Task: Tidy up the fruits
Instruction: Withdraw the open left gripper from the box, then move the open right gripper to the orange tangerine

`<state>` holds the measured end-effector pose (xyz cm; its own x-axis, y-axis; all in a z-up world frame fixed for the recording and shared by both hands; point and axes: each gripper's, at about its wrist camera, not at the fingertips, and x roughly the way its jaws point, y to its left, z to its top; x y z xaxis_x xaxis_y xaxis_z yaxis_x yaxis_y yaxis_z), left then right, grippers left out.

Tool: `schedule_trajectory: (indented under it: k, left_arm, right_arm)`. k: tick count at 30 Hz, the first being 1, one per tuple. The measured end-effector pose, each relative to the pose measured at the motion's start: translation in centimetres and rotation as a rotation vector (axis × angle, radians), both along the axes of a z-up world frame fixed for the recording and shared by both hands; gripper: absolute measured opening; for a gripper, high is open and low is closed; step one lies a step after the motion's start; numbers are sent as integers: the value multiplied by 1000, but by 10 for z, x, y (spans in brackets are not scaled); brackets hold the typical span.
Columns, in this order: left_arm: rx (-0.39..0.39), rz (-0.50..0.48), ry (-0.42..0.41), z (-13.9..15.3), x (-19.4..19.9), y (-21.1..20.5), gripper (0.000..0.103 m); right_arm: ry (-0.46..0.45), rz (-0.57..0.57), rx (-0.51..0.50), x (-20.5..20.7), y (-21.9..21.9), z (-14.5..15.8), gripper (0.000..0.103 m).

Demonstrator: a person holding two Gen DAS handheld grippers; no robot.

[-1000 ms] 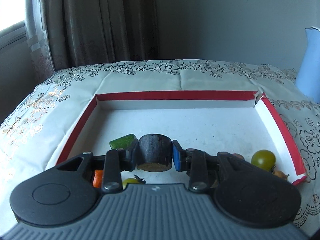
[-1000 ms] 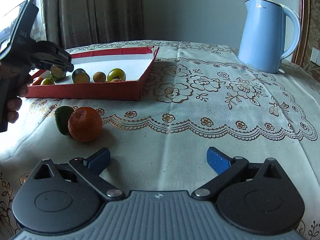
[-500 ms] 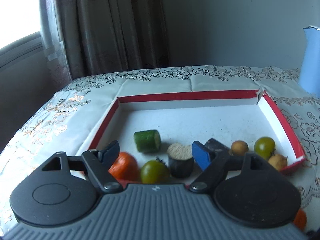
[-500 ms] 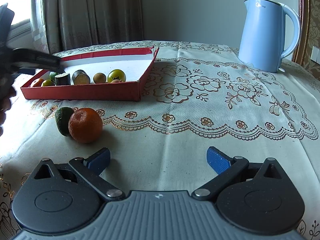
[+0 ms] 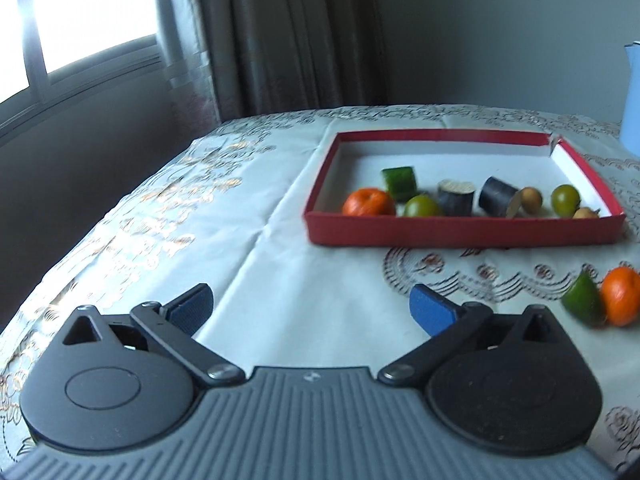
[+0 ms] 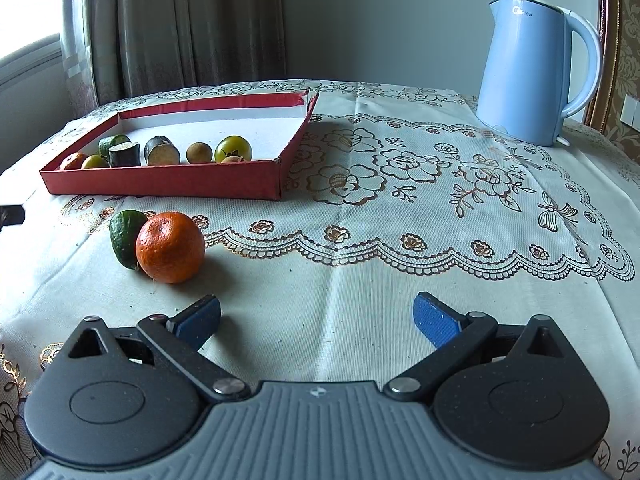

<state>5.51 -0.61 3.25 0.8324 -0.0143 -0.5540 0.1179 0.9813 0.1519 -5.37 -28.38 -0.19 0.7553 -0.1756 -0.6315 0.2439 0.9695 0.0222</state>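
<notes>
The left gripper (image 5: 310, 306) had just opened its jaws, empty, near the red tray (image 5: 460, 232). The right gripper (image 6: 316, 316) stood spread, empty. Next: grasp the orange (image 6: 170, 247) beside the green fruit (image 6: 125, 236), near the tray.

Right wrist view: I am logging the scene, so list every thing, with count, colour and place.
Tray: one, red, white inside, far left on the table.
Pieces in the tray: eight; orange, green, dark, tan; along its near wall.
Orange: one, on the cloth before the tray.
Green fruit: one, touching the orange's left side.
Kettle: one, light blue, far right.
Tablecloth: one, cream, floral.
Curtain: brown, behind.
Right tool: open, empty.
Left tool: open, empty.
</notes>
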Motion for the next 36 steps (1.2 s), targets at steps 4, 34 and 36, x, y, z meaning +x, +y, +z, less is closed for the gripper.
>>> schedule_trajectory:
  k: [4,34,36]
  left_arm:
    - [-40,44,23,-8,2,17,103]
    - [-136,86,117,-26,12,38,103]
    - [-136,86,117,-26,12,38,103]
  right_arm:
    - [0,0,0,0,0,0,103]
    - [-101,321,-70,20,39,28,65]
    - [-97,337,-49,25,40,26,62]
